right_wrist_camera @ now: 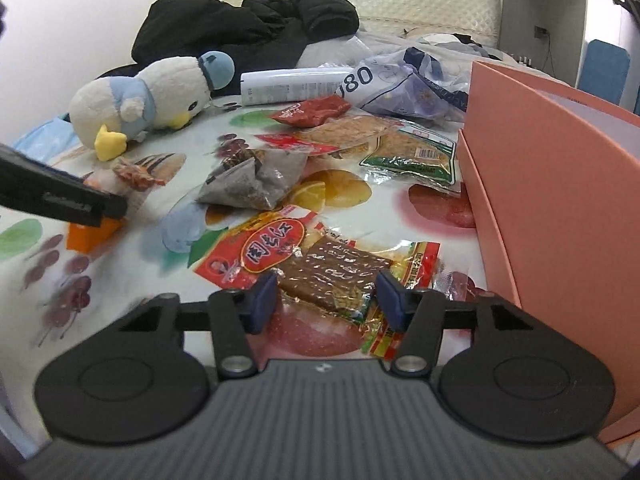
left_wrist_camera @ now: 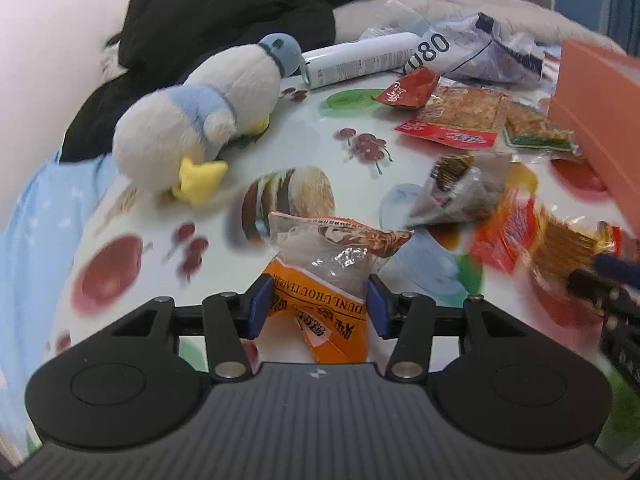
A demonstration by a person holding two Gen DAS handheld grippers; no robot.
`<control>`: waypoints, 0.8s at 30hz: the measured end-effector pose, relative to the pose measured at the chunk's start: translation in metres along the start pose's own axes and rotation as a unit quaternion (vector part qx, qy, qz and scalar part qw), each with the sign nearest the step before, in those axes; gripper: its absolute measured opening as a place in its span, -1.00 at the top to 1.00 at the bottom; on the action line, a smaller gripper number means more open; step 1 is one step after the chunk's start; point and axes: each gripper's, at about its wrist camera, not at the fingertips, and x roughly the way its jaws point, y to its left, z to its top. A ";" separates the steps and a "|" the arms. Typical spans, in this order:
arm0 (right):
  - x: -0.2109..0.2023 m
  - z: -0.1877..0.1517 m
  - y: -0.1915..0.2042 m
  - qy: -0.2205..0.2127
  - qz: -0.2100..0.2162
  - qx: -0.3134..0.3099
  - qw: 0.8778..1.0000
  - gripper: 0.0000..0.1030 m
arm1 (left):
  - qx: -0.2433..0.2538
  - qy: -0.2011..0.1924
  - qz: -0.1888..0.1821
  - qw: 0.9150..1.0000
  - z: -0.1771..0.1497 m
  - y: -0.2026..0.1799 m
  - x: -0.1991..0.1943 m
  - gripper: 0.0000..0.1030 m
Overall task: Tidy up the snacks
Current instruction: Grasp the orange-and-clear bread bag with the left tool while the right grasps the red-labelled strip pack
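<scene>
Left gripper [left_wrist_camera: 318, 306]: it is closing around the orange snack packet [left_wrist_camera: 320, 280], both blue pads touching the packet's sides, so I judge it is grasping it; the packet is standing upright between the jaws, clear top pointing away from the camera.
Right gripper [right_wrist_camera: 326, 300]: its jaws are standing part-way apart astride the near end of the red-and-brown packet [right_wrist_camera: 308, 264]; the left pad is sitting just beside the wrapper edge and the right pad is lying over the crinkled foil, yet I cannot tell whether they are pressing.
Why so: each hand is likely taking one snack, probably for the box.
Pink box [right_wrist_camera: 560, 168]: it is standing open just right of the right gripper, near enough for a short carry.
Grey packet [right_wrist_camera: 256, 180]: it is lying mid-cloth, beyond both grippers.
Far snacks: the green-edged packet [right_wrist_camera: 416, 156] is lying close to the box's side.
Clutter: the plush penguin [right_wrist_camera: 152, 96] and the white bottle [right_wrist_camera: 292, 86] are resting at the far edge.
</scene>
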 end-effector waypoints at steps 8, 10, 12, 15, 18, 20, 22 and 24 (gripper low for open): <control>-0.021 -0.014 0.005 0.004 0.007 -0.029 1.000 0.87 | -0.017 -0.002 -0.002 1.000 -0.032 -0.019 -0.038 -0.08; -0.026 -0.014 0.005 0.006 0.015 -0.024 1.000 0.87 | -0.043 -0.003 -0.005 0.999 -0.037 -0.016 -0.044 -0.08; -0.031 -0.013 0.005 -0.004 0.025 -0.018 1.000 0.83 | -0.065 -0.005 -0.007 0.998 -0.041 -0.012 -0.049 -0.08; -0.028 -0.005 0.008 -0.015 0.024 -0.027 0.999 0.80 | -0.086 -0.007 -0.004 0.996 -0.046 -0.006 -0.053 -0.08; -0.019 0.007 0.011 -0.008 0.032 -0.008 0.999 0.17 | -0.107 -0.008 -0.005 0.994 -0.050 0.000 -0.057 -0.07; -0.014 0.014 0.013 -0.008 0.033 -0.006 0.999 -0.07 | -0.116 -0.008 -0.006 0.993 -0.052 0.003 -0.059 -0.07; -0.005 0.020 0.019 0.000 0.019 -0.022 1.000 -0.07 | -0.126 -0.009 -0.009 0.992 -0.054 0.006 -0.061 -0.07; 0.007 0.027 0.020 0.019 0.006 -0.028 0.999 -0.07 | -0.133 -0.010 -0.012 0.991 -0.056 0.007 -0.063 -0.07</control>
